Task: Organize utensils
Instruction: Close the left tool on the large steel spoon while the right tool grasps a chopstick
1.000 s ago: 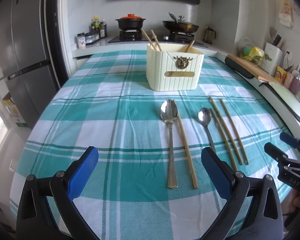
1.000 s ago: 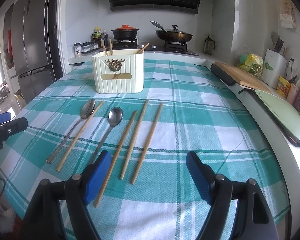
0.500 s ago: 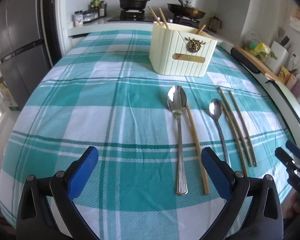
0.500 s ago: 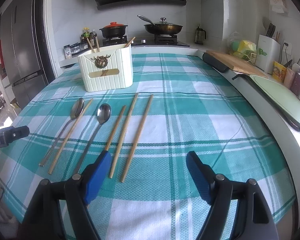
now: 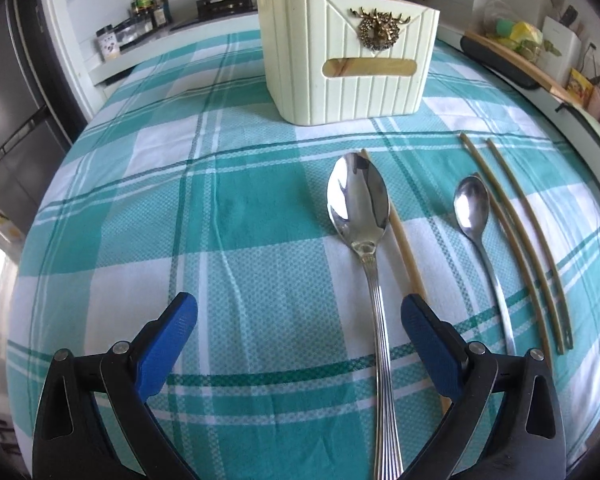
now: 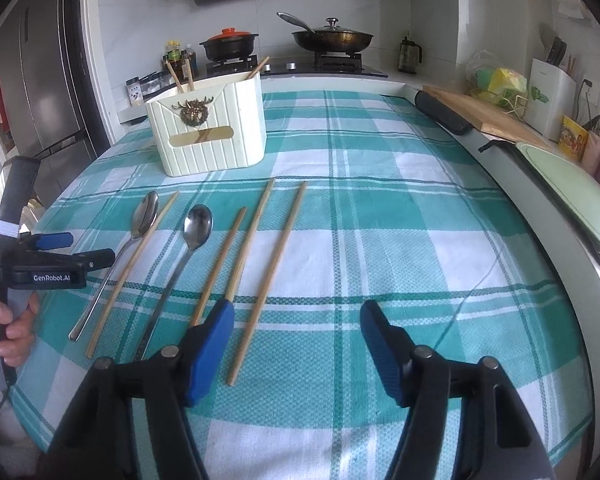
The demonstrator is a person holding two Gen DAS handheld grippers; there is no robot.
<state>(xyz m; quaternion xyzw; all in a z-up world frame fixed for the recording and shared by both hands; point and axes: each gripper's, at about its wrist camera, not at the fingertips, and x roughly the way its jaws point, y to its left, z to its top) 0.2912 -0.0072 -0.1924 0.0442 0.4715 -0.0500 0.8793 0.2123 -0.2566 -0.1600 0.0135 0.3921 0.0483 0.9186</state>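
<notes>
Kitchen bench [image 6: 380, 208] in teal plaid. Left gripper [image 5: 299, 332] has dropped closer toward the holder [image 5: 348, 56]; jaws wide over the big spoon [image 5: 360, 208] handle, no contact. Right gripper [image 6: 296, 344] jaws have just been closing, now mid-width, one chopstick [image 6: 268, 280] end between, not pinched. Small spoon [image 6: 196, 224] lies right of the big one. Bare cloth left of the holder.

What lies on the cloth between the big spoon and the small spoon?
One chopstick, right beside the big spoon and apart from the small spoon; otherwise bare cloth. Clearest in the left wrist view.
</notes>
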